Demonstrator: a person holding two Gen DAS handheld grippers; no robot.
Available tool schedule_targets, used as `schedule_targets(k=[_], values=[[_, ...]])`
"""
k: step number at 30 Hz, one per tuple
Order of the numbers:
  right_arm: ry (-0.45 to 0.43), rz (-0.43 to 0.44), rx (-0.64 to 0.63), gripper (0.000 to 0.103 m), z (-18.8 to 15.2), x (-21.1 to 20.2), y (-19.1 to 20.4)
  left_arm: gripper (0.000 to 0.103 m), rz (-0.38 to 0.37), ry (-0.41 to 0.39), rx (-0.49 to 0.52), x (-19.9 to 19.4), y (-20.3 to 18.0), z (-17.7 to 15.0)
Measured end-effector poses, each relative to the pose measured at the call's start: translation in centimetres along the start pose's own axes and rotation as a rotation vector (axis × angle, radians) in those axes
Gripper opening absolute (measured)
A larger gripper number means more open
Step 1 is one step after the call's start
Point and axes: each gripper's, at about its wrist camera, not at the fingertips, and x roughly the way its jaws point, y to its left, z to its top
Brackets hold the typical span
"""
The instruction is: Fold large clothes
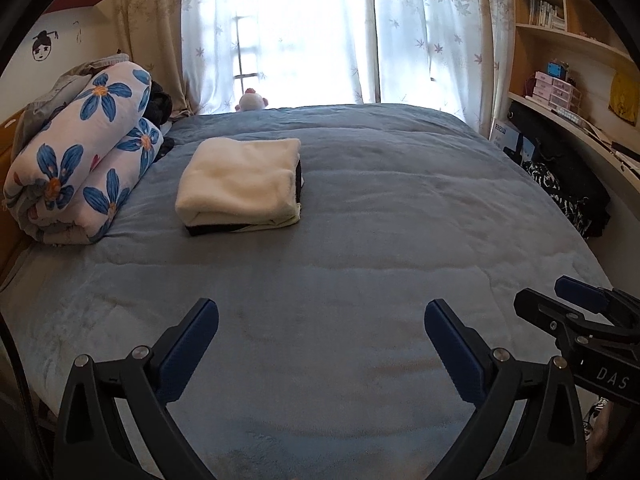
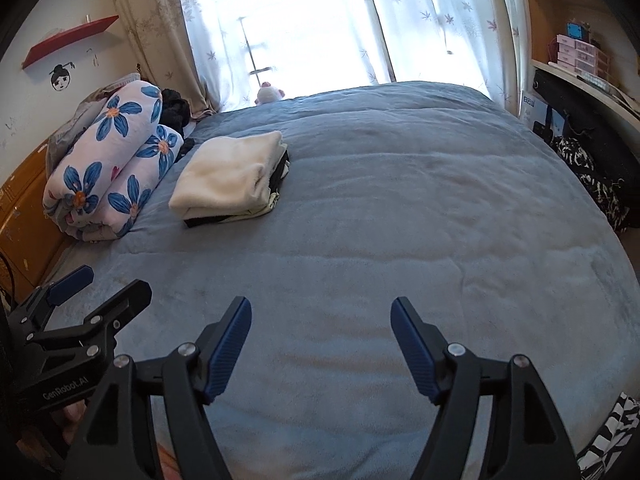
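A stack of folded clothes with a cream fleece piece on top (image 1: 240, 182) lies on the blue bedspread (image 1: 360, 264), left of middle; it also shows in the right wrist view (image 2: 228, 178). My left gripper (image 1: 321, 316) is open and empty, low over the near part of the bed. My right gripper (image 2: 321, 312) is open and empty, beside it on the right. Each gripper shows at the edge of the other's view: the right one in the left wrist view (image 1: 576, 312), the left one in the right wrist view (image 2: 92, 292).
A rolled flowered quilt (image 1: 80, 152) lies along the left edge by the wooden headboard (image 2: 24, 208). A small plush toy (image 1: 252, 100) sits at the far edge by the curtains. Shelves, a desk and dark black-and-white clothes (image 1: 560, 192) stand to the right.
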Motion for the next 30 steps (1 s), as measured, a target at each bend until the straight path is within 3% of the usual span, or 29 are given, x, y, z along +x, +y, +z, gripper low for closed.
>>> schedule_targets(k=[4,13,30], values=[[0.000,-0.048,-0.017,0.073,-1.5,0.1,0.2,0.102,0.018,0.013,-0.018,-0.1,0.1,-1.5],[0.018,-0.029,0.034,0.073,-4.2,0.3,-0.4,0.102,0.015,0.049,-0.026,0.6,-0.6,-4.0],[0.053,-0.028,0.035,0.073,-4.3,1.5,-0.4,0.102,0.034,0.099,-0.016,2.8,-1.3,-4.4]])
